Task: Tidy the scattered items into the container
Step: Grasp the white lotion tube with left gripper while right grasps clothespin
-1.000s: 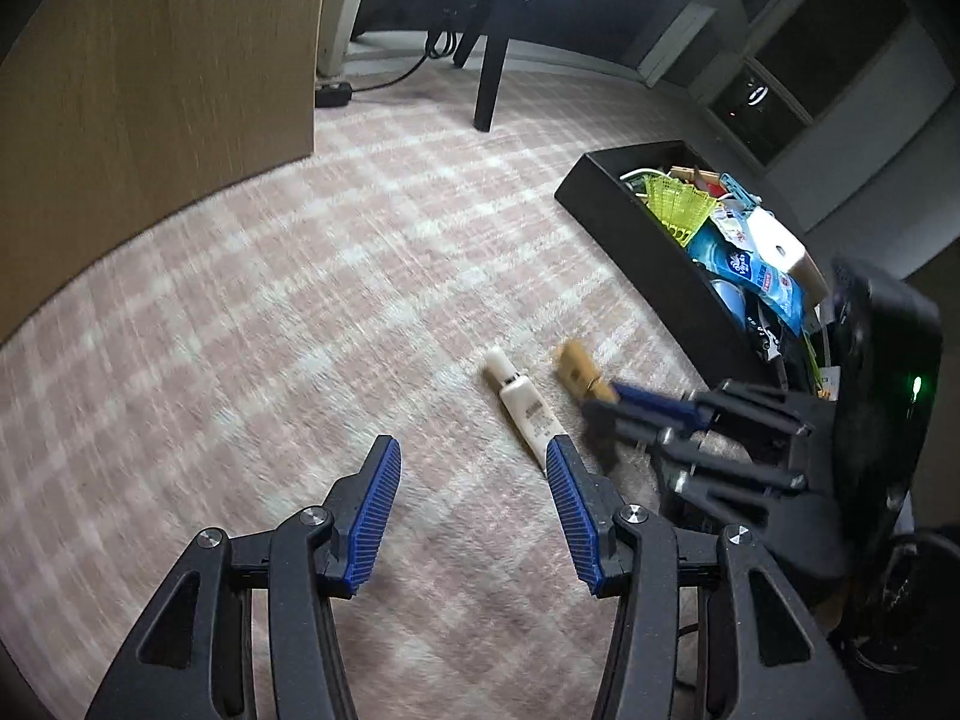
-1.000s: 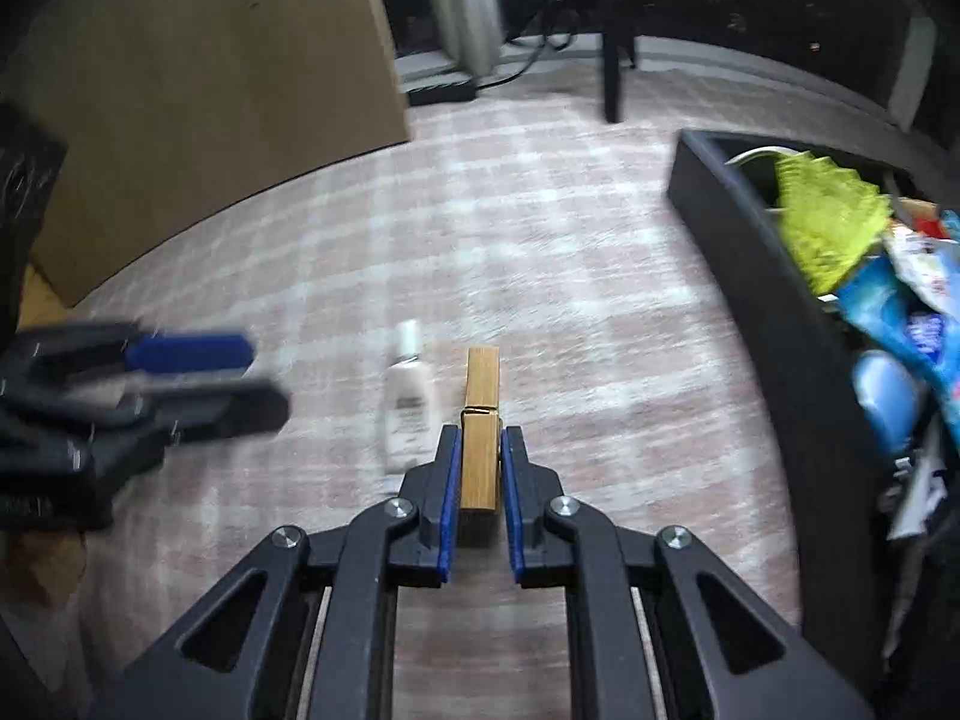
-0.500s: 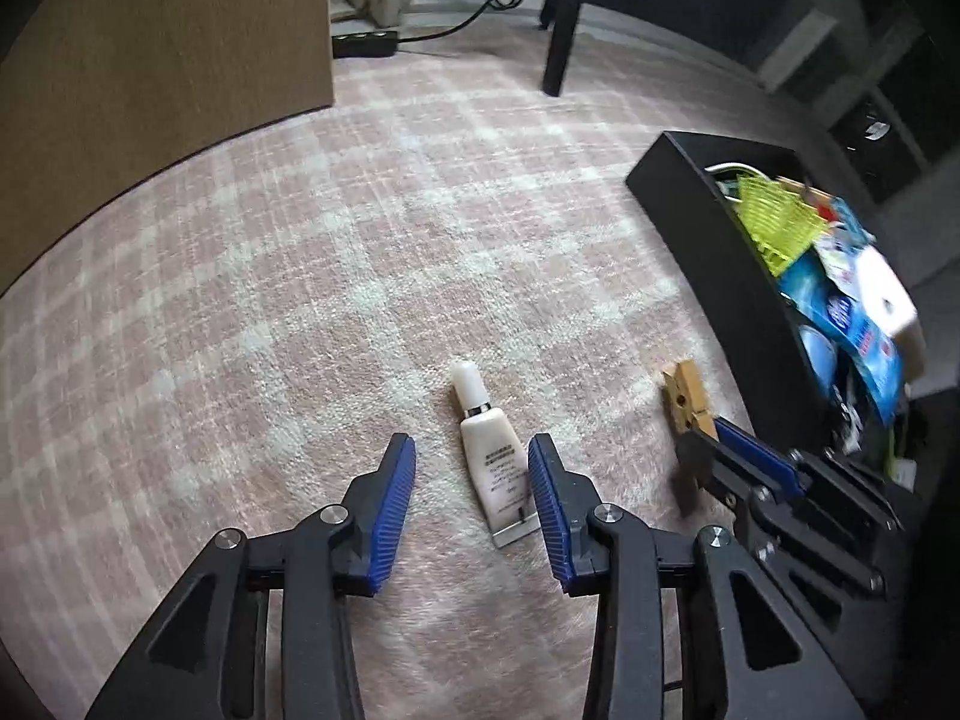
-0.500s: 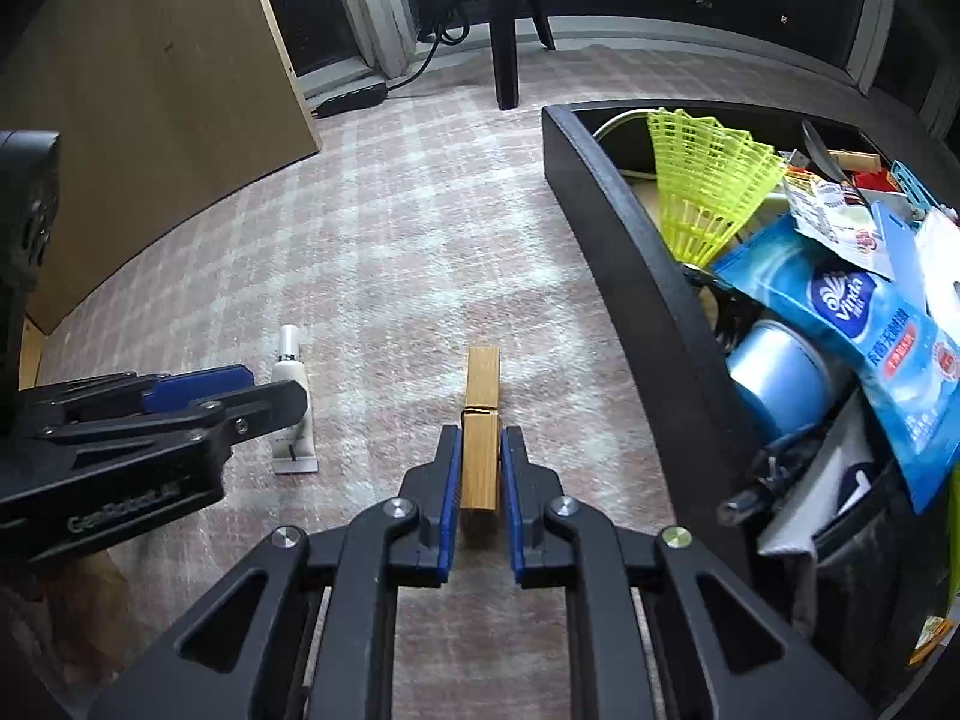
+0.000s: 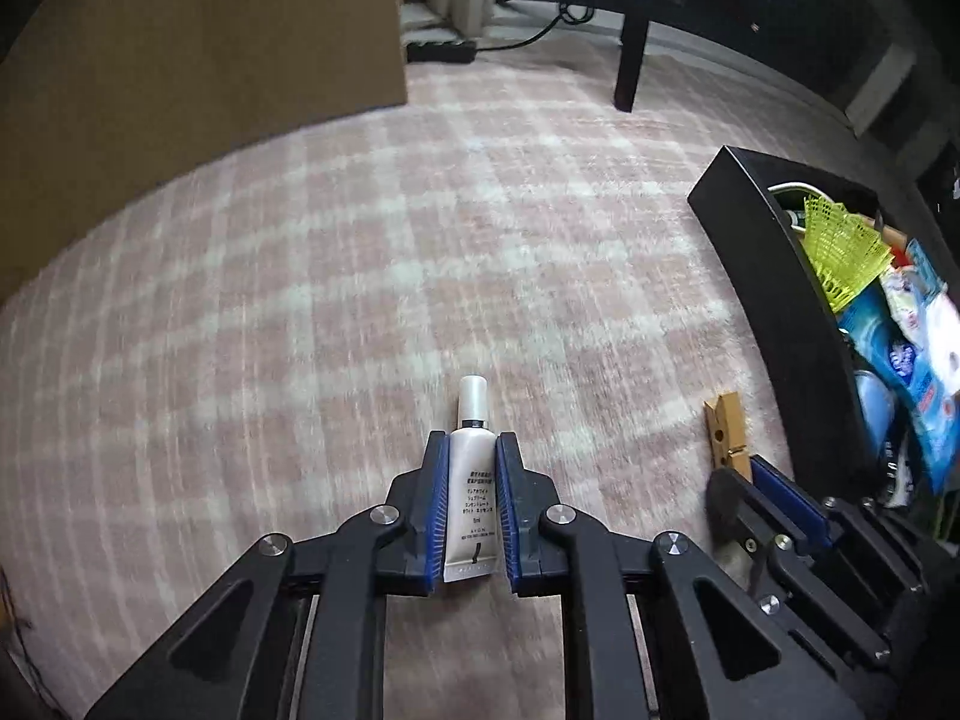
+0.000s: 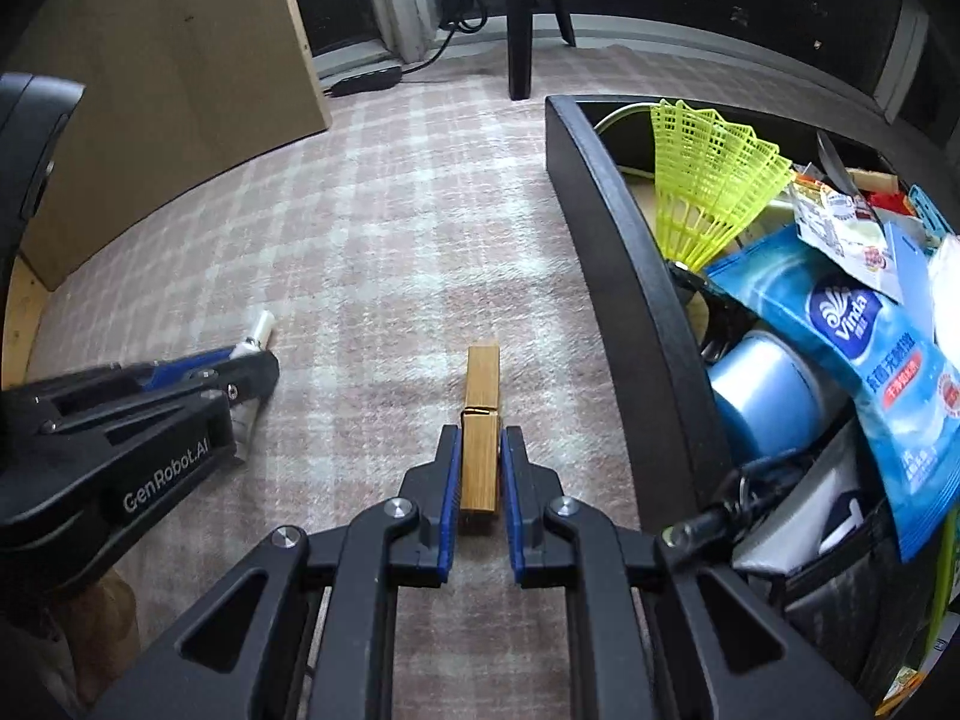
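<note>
My left gripper (image 5: 471, 450) is shut on a small white cream tube (image 5: 471, 492) with its cap pointing away, low over the pink checked carpet. My right gripper (image 6: 480, 444) is shut on a wooden clothespin (image 6: 480, 414), just left of the black container (image 6: 636, 276). In the left wrist view the clothespin (image 5: 729, 429) and the right gripper's fingers (image 5: 780, 495) sit beside the container's wall (image 5: 792, 324). In the right wrist view the left gripper (image 6: 240, 360) holds the tube (image 6: 255, 333) at the left.
The container holds a yellow shuttlecock (image 6: 708, 180), a blue tissue pack (image 6: 864, 348) and several other items. A brown board (image 5: 180, 78) stands at the left. A dark furniture leg (image 5: 630, 60) and a power strip (image 5: 441, 51) are at the carpet's far edge.
My left gripper moved forward over the tube and closed on it. My right gripper carried the clothespin closer to the container's side.
</note>
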Demonstrator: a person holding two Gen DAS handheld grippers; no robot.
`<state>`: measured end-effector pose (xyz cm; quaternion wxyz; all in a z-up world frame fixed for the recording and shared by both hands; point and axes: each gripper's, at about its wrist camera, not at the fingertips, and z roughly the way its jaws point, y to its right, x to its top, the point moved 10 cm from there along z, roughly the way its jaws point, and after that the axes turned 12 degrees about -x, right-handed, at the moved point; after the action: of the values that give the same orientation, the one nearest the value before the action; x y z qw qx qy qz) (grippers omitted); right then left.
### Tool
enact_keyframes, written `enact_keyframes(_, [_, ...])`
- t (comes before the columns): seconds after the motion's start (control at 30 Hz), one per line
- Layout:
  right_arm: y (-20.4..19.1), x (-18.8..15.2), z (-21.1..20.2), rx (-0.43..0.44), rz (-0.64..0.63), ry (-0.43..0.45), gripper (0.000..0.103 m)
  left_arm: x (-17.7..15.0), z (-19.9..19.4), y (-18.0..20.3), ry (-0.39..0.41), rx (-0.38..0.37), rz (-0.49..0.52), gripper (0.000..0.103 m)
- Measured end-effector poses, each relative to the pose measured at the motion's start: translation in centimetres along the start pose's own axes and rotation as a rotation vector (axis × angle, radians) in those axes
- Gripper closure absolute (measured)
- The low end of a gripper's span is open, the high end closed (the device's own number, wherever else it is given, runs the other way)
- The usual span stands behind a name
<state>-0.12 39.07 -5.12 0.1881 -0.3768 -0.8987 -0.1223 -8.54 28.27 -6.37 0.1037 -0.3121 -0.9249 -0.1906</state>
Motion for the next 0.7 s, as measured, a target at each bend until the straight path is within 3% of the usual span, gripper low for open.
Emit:
enact_keyframes(0.23, [0.8, 0.6, -3.7, 0.075, 0.016, 0.055, 0.090, -1.2, -4.3, 0.7, 0.055, 0.009, -0.016, 0.089])
enact_keyframes(0.33, [1.9, 1.3, -5.7, 0.088, 0.024, 0.091, 0.090, -0.8, -6.5, 2.3, 0.083, -0.021, -0.001, 0.089])
enact_keyframes(0.57, [8.6, 0.7, -10.0, 0.075, 0.075, 0.149, 0.090, 0.6, -8.1, 11.4, 0.114, -0.114, 0.091, 0.089])
enact_keyframes(0.7, [14.0, -1.1, -11.3, 0.038, 0.125, 0.153, 0.090, -0.6, -8.3, 17.2, 0.104, -0.176, 0.170, 0.089])
